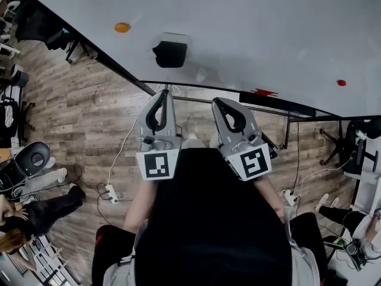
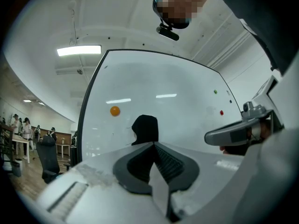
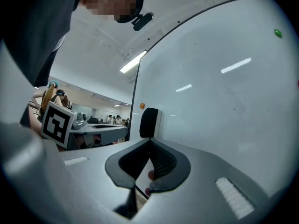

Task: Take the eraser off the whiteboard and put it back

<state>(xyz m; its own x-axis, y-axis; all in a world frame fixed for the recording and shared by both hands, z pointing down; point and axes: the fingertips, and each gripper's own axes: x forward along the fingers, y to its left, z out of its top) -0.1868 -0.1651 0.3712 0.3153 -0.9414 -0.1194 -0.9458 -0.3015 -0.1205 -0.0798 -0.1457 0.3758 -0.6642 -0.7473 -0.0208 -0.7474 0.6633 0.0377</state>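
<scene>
The head view looks down on the whiteboard. Both gripper views face it from near. All three show the eraser.

Eraser on whiteboard, magnet left of it

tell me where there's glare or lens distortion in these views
Head view: whiteboard evenly lit, eraser crisp and dark, board edges bowed. Left gripper view: bright streaks of glare on the board, its edge curves strongly, corners dark. Right gripper view: same streaky glare, rounded fisheye rim.
</scene>
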